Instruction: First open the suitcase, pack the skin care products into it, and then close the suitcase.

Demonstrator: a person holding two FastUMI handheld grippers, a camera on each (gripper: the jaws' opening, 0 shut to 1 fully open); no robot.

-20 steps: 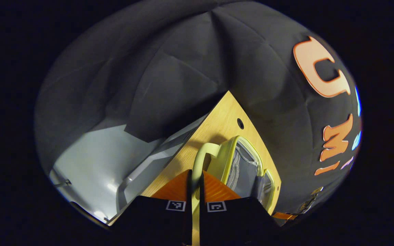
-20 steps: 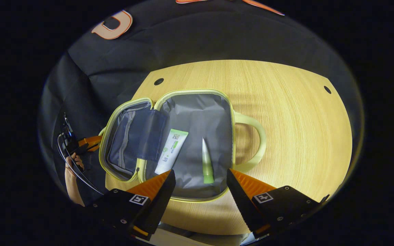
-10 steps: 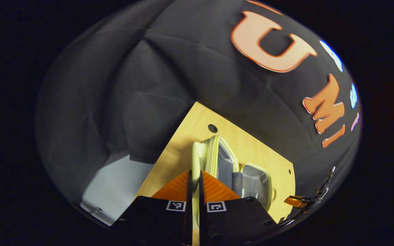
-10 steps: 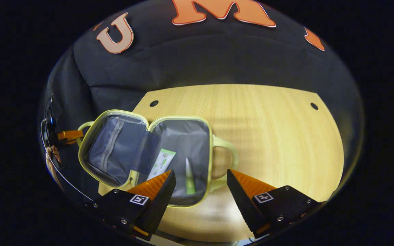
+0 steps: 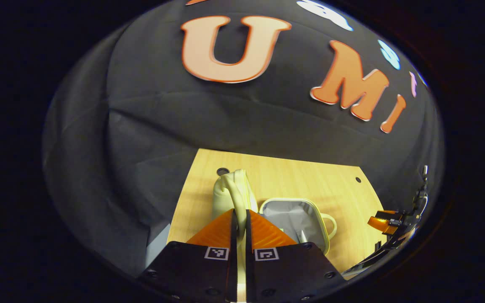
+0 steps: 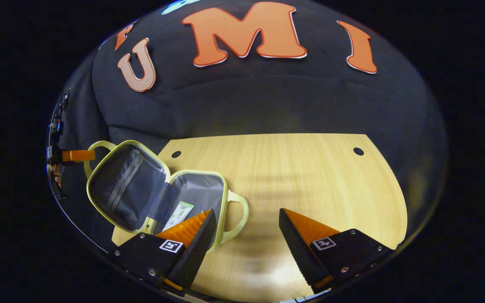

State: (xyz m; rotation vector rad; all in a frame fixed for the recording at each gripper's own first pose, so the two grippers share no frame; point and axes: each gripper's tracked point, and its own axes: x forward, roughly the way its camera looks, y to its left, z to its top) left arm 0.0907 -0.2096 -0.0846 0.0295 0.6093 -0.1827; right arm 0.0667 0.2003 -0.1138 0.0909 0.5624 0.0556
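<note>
So the little pale-yellow suitcase (image 6: 158, 198) sits open on the wooden table (image 6: 310, 181), over toward the table's left side in the right gripper view, with its lid (image 6: 120, 189) tipped up off the table at an angle and the base lying flat. You can see the grey lining and a zip pocket inside the lid, and in the base there's a white and green tube (image 6: 178, 212) of skin care stuff lying flat, partly tucked behind the right gripper's near finger. The left gripper (image 5: 239, 221) has its two fingers pressed together on the lid's handle (image 5: 235, 189), a pale loop that runs up between them in the left gripper view, so it's clamped on that handle and holding the lid raised. From that same view the lid is seen nearly edge-on, with the open base (image 5: 295, 216) just to its right, and the base's own handle (image 5: 331, 225) sticking out on the far side. The right gripper (image 6: 246, 229) hangs over the table's near edge with its fingers spread well apart and nothing between them, just bare wood; the base handle is just beside its left finger (image 6: 192, 235). Off at the left edge of the right gripper view you can make out the left gripper on the lid handle with a bit of the hand (image 6: 56, 174) behind it.
</note>
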